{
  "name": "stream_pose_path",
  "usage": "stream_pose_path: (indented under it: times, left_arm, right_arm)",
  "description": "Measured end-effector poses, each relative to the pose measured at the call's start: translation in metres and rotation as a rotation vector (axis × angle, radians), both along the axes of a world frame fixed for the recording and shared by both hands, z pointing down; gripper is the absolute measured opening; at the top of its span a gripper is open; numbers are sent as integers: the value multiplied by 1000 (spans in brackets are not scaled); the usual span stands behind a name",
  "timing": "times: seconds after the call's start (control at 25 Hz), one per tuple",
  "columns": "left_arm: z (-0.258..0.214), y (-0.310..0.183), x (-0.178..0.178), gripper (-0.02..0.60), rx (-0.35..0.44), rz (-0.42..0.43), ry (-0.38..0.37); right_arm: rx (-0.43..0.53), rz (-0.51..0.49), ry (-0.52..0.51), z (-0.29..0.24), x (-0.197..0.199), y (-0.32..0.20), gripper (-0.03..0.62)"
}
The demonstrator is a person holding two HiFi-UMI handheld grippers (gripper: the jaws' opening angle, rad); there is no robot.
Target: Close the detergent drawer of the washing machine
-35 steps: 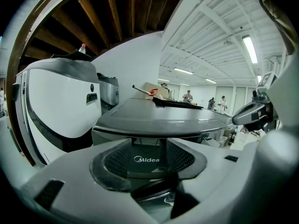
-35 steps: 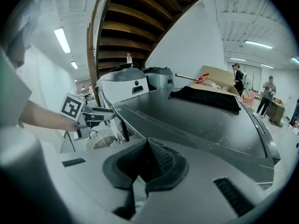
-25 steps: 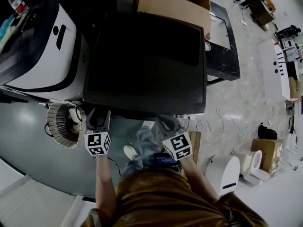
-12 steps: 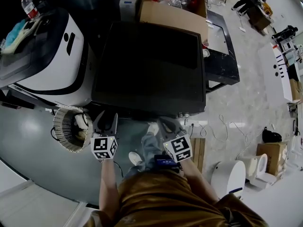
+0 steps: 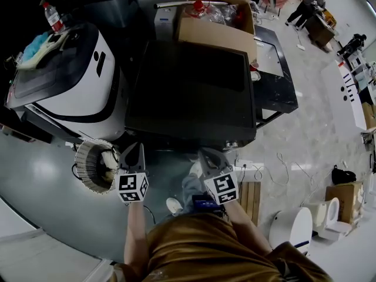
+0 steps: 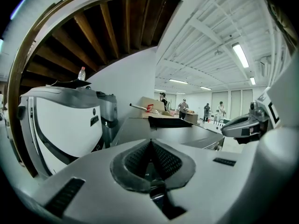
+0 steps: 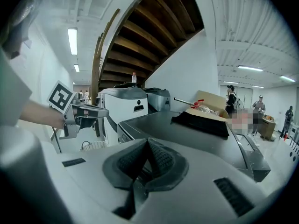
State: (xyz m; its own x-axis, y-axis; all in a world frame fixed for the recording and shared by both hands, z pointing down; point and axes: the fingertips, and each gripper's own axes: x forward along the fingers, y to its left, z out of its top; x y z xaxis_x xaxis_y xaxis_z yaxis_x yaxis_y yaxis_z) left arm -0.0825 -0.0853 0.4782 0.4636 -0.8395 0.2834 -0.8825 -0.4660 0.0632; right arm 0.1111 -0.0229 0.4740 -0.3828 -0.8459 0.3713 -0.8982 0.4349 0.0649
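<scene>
Left gripper (image 5: 134, 150) and right gripper (image 5: 205, 156) are closed empty at near edge of dark grey washing machine (image 5: 188, 87), presumably for pushing.

Operator and 2 hand-held grippers: appearance.
The left gripper (image 5: 137, 148) and right gripper (image 5: 204, 154) each have a light grey moulded body, dark ribbed pads (image 6: 166, 161), and 1 white cube (image 5: 133, 188) bearing black square markers. The person wears an ochre-brown top (image 5: 205, 245), blue-grey trousers (image 5: 189, 187) and a pale shoe (image 5: 174, 205).
</scene>
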Motion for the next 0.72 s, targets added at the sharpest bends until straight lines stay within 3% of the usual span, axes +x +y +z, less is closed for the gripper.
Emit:
stream_pose_path:
  times: [0.48,0.72]
  left_arm:
    - [-43,24,-10,25,68,34,62]
    - [-41,32,-13,25,56,27,73]
  right_arm:
    - [90,16,-48,-33,-22,21,12]
    - [90,23,-47,-35,-21,29,12]
